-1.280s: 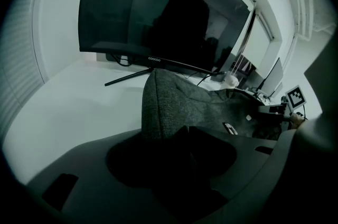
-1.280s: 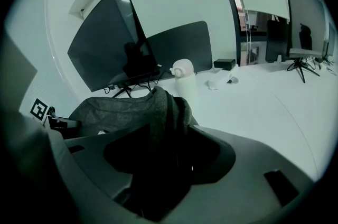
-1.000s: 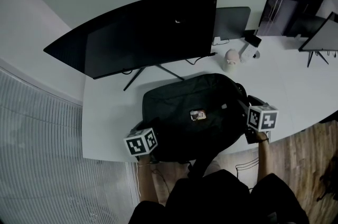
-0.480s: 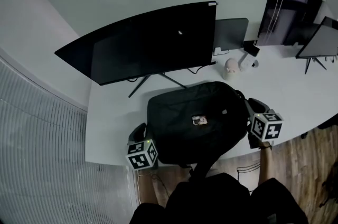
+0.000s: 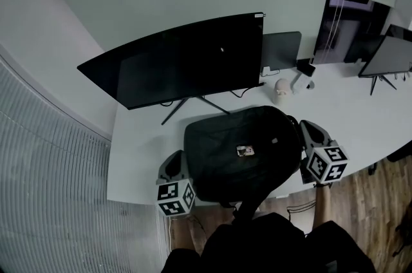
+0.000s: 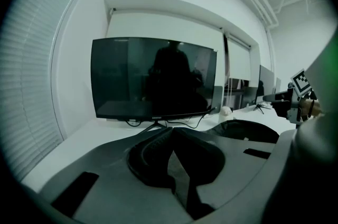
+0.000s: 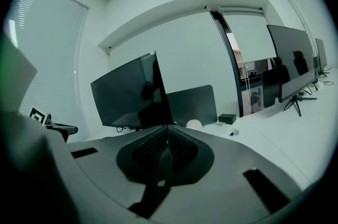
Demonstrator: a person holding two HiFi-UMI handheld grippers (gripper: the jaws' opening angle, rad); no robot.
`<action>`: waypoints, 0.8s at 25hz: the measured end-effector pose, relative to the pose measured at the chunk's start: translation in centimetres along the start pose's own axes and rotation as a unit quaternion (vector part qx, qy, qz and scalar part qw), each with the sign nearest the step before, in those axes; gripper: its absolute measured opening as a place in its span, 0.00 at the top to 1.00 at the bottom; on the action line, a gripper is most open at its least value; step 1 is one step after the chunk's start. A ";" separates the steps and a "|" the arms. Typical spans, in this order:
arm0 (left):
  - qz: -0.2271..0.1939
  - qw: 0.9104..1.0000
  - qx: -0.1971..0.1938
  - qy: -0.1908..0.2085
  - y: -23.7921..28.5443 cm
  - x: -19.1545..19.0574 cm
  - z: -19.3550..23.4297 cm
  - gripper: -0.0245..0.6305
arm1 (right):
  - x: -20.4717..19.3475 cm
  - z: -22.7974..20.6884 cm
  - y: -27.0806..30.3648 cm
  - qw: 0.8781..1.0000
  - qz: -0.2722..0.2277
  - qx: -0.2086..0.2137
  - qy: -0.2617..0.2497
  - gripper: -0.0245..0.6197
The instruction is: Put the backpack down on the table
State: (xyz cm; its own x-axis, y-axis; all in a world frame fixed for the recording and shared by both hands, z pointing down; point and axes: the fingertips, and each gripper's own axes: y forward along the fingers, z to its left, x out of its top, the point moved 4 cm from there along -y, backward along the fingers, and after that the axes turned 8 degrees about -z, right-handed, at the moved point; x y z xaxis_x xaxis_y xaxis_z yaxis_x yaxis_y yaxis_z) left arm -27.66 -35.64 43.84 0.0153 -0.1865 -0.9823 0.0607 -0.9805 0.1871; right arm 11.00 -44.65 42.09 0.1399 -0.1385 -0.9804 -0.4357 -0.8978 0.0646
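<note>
The black backpack (image 5: 241, 149) lies flat on the white table (image 5: 138, 149), in front of the big curved monitor (image 5: 187, 62). My left gripper (image 5: 172, 165) hovers off the bag's left side near the table's front edge, jaws shut and empty. In the left gripper view its fingertips (image 6: 171, 130) meet, with the backpack (image 6: 245, 130) to their right. My right gripper (image 5: 310, 131) hangs off the bag's right side, also shut on nothing. The right gripper view shows its tips (image 7: 168, 128) closed in front of the monitor (image 7: 132, 93). Neither gripper touches the bag.
Behind the bag stand a small pale figurine (image 5: 281, 90), a dark flat panel (image 5: 281, 51) and a small black-and-white device (image 5: 304, 75). Another screen on a stand (image 5: 385, 56) sits at the far right. Wooden floor (image 5: 367, 201) lies beyond the table's front edge.
Both grippers have lifted up and away from the backpack's sides. The backpack stays where it was on the table.
</note>
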 end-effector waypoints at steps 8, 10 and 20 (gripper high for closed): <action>-0.049 0.999 -0.003 0.015 -1.5 2.3 -0.2 0.94 | 2.4 1.4 -1.0 0.998 -0.055 0.022 -0.029 0.94; -0.060 0.998 -0.003 0.019 -2.0 2.6 -0.2 0.94 | 2.6 1.7 -1.2 0.997 -0.064 0.029 -0.032 0.94; -0.097 0.995 0.004 0.016 -3.6 3.2 0.1 0.94 | 2.8 2.5 -2.0 0.994 -0.089 0.052 -0.044 0.94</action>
State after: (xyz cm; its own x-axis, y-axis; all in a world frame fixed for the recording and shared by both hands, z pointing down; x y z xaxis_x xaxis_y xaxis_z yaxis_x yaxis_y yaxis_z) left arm -27.96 -32.69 40.04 0.0360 0.0083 -0.9993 0.0567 -0.9984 -0.0063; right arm 10.05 -42.25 38.78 0.1460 0.0595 -0.9875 -0.5012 -0.8562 -0.1257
